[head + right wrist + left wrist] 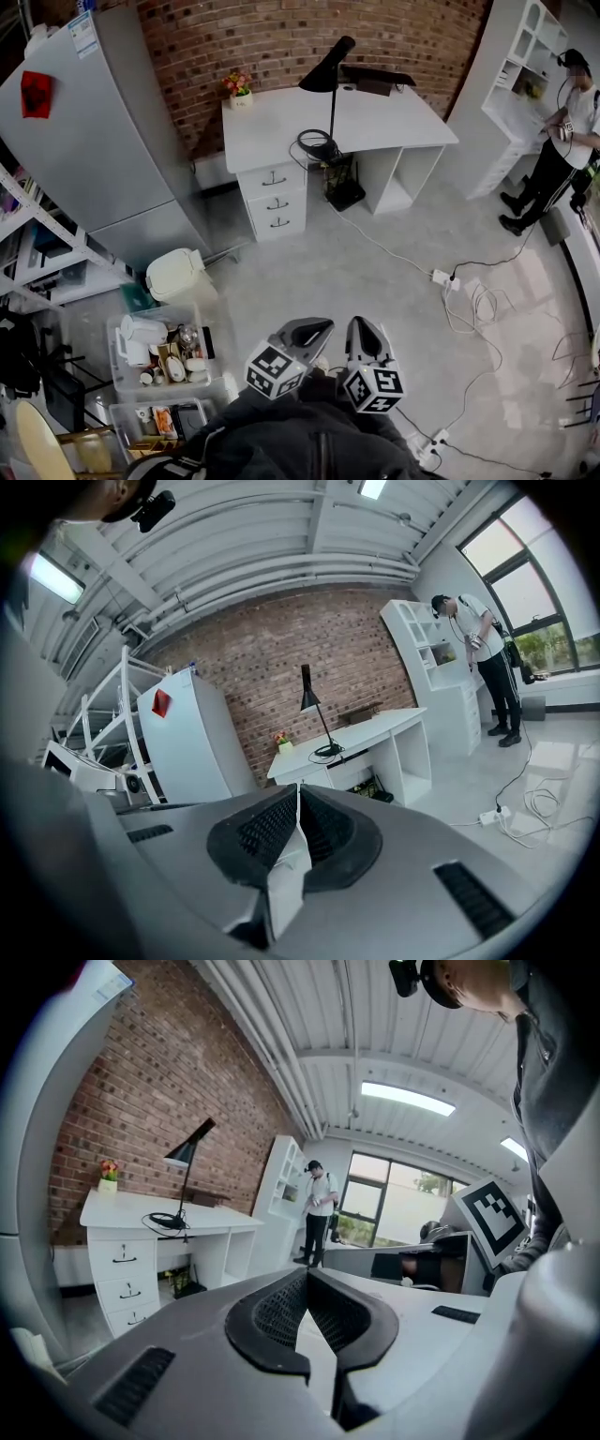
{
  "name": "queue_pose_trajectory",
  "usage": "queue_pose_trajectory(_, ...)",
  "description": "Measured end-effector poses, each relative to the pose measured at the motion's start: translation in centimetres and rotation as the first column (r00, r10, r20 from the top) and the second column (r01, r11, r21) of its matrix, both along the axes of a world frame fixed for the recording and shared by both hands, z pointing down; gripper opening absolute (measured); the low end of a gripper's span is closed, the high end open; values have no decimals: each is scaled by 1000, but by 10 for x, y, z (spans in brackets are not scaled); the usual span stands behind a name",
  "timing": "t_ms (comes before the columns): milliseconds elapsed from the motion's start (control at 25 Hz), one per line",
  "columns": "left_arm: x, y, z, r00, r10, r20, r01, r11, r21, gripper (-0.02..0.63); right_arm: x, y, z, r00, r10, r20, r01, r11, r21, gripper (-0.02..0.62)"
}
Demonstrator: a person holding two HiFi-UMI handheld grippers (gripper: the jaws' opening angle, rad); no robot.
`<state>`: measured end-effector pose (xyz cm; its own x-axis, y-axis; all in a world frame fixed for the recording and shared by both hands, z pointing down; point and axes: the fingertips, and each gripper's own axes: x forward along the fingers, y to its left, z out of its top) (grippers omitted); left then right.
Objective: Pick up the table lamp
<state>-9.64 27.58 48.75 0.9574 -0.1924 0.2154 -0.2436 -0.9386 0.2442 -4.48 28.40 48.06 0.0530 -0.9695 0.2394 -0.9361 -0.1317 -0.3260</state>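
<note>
- The table lamp [332,105] (black, with a cone shade on a thin stem) is seen standing upright on the white table [272,127] against the brick wall, with a dark coil of cable at its foot.
- The left tool [323,326] is held low, close to the person's body and well apart from the table. In the left gripper view its jaws are pressed together with nothing between them [305,1275].
- The right tool [361,324] is held just beside the left one. Its jaws are likewise closed and empty in the right gripper view [298,789].
- In both gripper views the lamp [185,1190] [307,697] is seen far ahead, across a stretch of bare floor.
- Nothing of the task is judged to be done: the lamp is untouched and no tool is near it.
- Everything is judged to be left: the table is to be reached, a tool opened, the stem or base gripped, and the lamp lifted.
- A cord [394,251] is laid from under the table to a power strip [441,277] on the floor. Whether it belongs to the lamp cannot be told, but a tug on lifting should be allowed for.
</note>
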Motion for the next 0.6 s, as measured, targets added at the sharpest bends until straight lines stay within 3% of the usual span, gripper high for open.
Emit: queue_pose_trajectory(600,75,-52,10,1000,-10,8,10,1000,0,8,78,-58,9,1000,-19,11,19,1000,3,12)
